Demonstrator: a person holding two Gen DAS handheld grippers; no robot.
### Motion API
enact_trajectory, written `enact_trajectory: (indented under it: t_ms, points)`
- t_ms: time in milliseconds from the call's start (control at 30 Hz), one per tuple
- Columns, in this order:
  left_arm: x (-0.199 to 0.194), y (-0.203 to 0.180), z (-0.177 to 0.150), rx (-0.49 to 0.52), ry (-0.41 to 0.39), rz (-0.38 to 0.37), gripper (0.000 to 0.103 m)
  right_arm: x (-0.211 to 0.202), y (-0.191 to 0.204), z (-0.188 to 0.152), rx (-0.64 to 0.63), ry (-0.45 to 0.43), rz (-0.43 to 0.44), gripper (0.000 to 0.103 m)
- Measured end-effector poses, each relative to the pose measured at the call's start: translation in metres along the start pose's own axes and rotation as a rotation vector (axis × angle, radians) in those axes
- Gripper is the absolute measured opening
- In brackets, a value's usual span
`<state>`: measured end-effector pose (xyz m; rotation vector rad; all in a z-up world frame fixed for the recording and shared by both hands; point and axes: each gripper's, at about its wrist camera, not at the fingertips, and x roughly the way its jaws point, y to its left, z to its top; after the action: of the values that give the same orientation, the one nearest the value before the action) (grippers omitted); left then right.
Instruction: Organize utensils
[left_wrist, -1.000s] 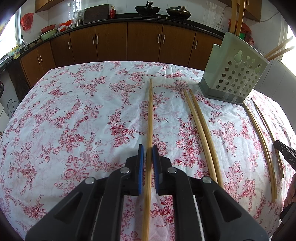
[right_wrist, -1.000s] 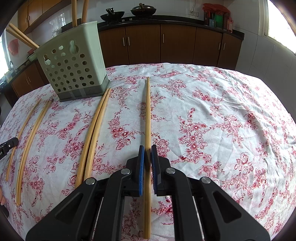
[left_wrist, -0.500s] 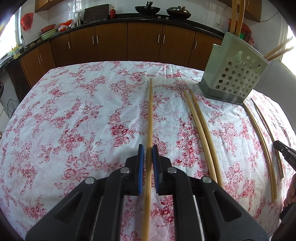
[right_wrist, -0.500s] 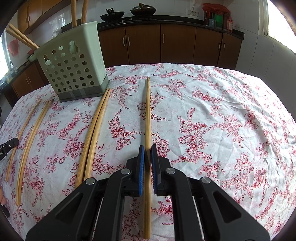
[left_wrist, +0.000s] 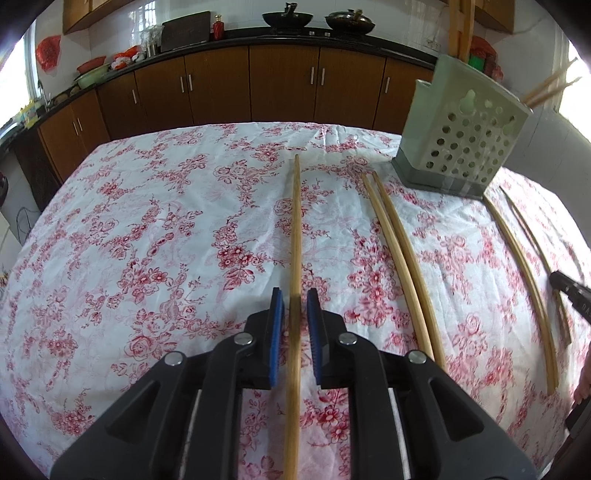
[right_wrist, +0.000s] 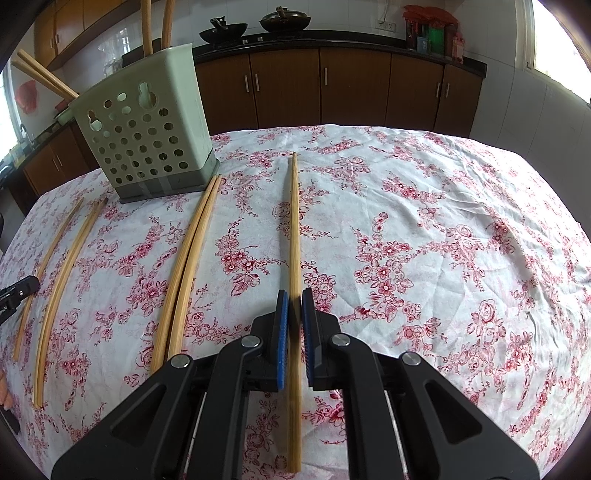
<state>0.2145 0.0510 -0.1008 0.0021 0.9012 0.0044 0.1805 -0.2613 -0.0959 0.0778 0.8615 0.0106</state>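
Several long bamboo chopsticks lie on the floral tablecloth. One chopstick (left_wrist: 295, 236) runs between the fingers of my left gripper (left_wrist: 294, 297), whose jaws stand slightly apart around it without touching. Another chopstick (right_wrist: 294, 229) runs between the fingers of my right gripper (right_wrist: 294, 299), whose jaws close on it. A pale green perforated holder (left_wrist: 461, 136) with several chopsticks upright in it stands at the back; it also shows in the right wrist view (right_wrist: 144, 129). A pair of chopsticks (left_wrist: 399, 243) lies between the two grippers, also in the right wrist view (right_wrist: 188, 258).
Two more chopsticks (right_wrist: 62, 266) lie at the far left in the right wrist view, also in the left wrist view (left_wrist: 524, 262). Brown kitchen cabinets (left_wrist: 280, 85) and a counter with woks stand behind the table. The table edge curves away on all sides.
My left gripper's jaws have opened a little around its chopstick. The right gripper and the other chopsticks have not moved.
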Motion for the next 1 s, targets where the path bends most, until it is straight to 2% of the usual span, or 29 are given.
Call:
enact_trajectory:
  t_ms: [167, 300, 433, 767, 933, 1000]
  points:
    - [-0.008, -0.001, -0.011, 0.023, 0.002, 0.001, 0.016, -0.004, -0.002, -0.005, 0.010, -0.001, 0.021, 0.009]
    - [-0.012, -0.004, -0.015, 0.042, 0.003, 0.000, 0.009, -0.004, -0.003, -0.004, 0.015, -0.004, 0.026, 0.008]
    - [-0.016, -0.006, -0.015, 0.071, 0.006, -0.006, 0.008, -0.016, -0.005, -0.001, 0.020, -0.040, 0.023, 0.008]
    - [-0.087, 0.001, 0.019, 0.044, -0.188, -0.045, 0.008, -0.086, -0.013, 0.037, 0.052, -0.284, 0.026, 0.008]
    - [-0.118, 0.004, 0.042, 0.016, -0.288, -0.054, 0.008, -0.099, -0.014, 0.045, 0.061, -0.342, 0.041, 0.008]
    - [-0.123, 0.003, 0.047, 0.017, -0.305, -0.053, 0.008, -0.103, -0.015, 0.047, 0.056, -0.353, 0.047, 0.008]
